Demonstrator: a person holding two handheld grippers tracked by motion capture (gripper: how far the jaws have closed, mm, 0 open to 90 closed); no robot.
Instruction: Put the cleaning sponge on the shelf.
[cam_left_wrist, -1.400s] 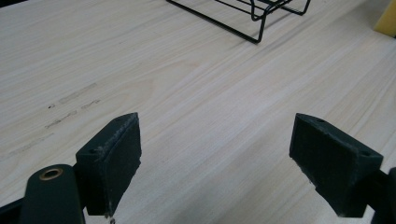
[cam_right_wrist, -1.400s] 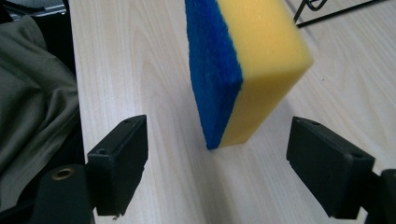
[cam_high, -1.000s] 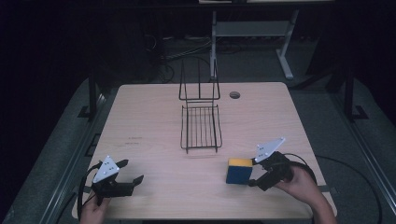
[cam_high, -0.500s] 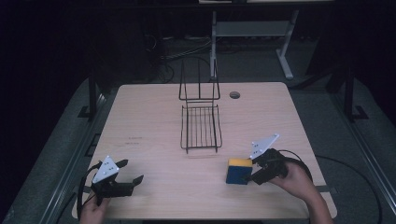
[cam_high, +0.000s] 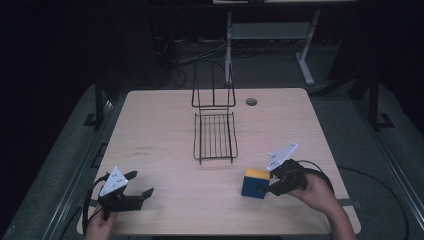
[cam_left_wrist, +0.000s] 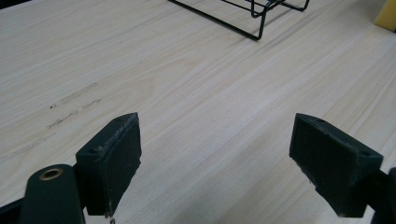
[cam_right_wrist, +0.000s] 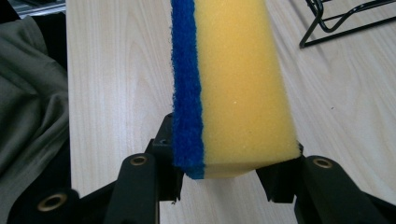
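- The right gripper (cam_high: 266, 187) sits near the front right of the wooden table (cam_high: 160, 130), its jaws closed on a sponge (cam_high: 255, 183), yellow foam with a blue scouring layer.
- These jaws have just been closing, and the sponge is between them.
- In the right gripper view the sponge (cam_right_wrist: 233, 88) stands out from between the two black jaws, away from the camera; one pad presses the blue face, the other the yellow face (the near end sits deep in the grip, touching both pads).
- In the high view the sponge lies just left of the right gripper's body, yellow side up, at or just above the tabletop; I cannot tell whether it touches the wood.
- A black wire rack (cam_high: 215, 135) stands at the table's middle, well apart from the sponge.
- The left gripper (cam_high: 141, 183) rests near the front left corner, well apart from the sponge.
- In the left gripper view its fingers (cam_left_wrist: 114, 163) are spread wide with bare wood between them, pinching nothing (the rack's edge (cam_left_wrist: 243, 18) shows at the top).
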